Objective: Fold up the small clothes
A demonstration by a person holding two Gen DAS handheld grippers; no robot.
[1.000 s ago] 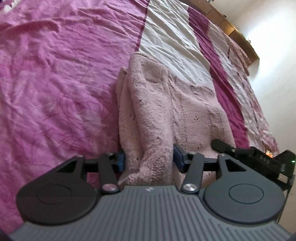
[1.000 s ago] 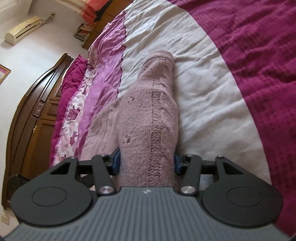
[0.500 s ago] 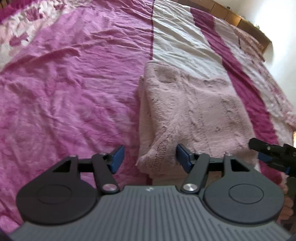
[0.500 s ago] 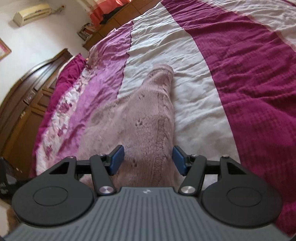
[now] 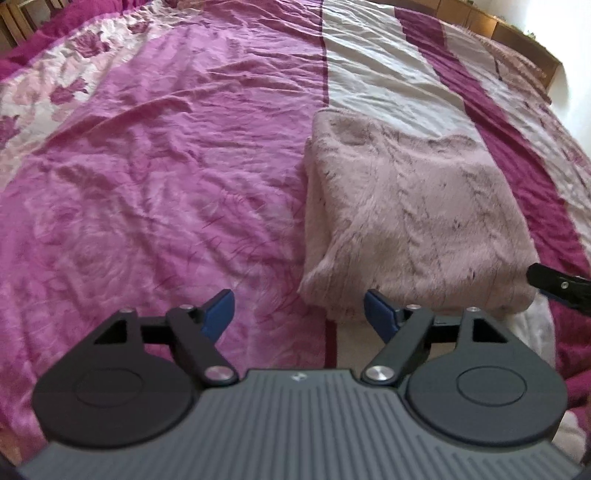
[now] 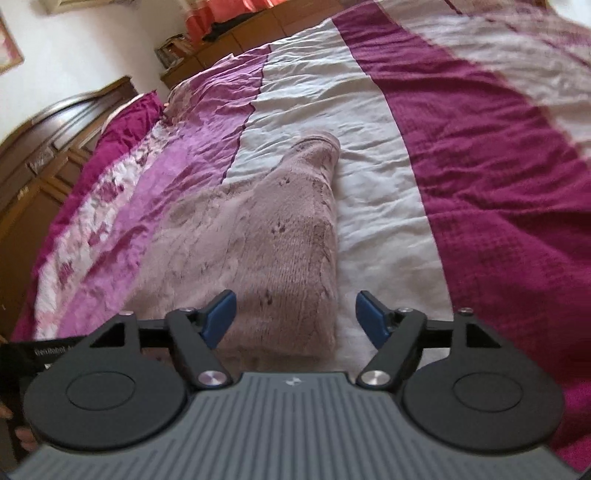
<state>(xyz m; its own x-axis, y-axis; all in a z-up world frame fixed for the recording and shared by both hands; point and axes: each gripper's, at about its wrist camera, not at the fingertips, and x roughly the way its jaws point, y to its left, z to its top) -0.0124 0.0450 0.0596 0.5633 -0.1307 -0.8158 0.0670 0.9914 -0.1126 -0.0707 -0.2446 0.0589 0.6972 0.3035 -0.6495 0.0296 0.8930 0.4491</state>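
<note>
A pale pink knitted sweater [image 5: 410, 218] lies folded in a flat rectangle on the bed. It also shows in the right wrist view [image 6: 266, 251], lying lengthwise. My left gripper [image 5: 299, 314] is open and empty, just short of the sweater's near left corner. My right gripper [image 6: 295, 317] is open and empty, above the sweater's near right corner. The tip of the right gripper shows at the right edge of the left wrist view [image 5: 557, 284].
The bedspread has pink [image 5: 147, 184], cream [image 6: 369, 155] and dark magenta [image 6: 498, 184] stripes. A dark wooden headboard [image 6: 48, 147] stands at the left in the right wrist view. A wooden unit [image 5: 517, 33] runs along the far side.
Both grippers have let go of the sweater's near edge, opened wide and drawn back and up. The sweater now lies flat on the bed.
</note>
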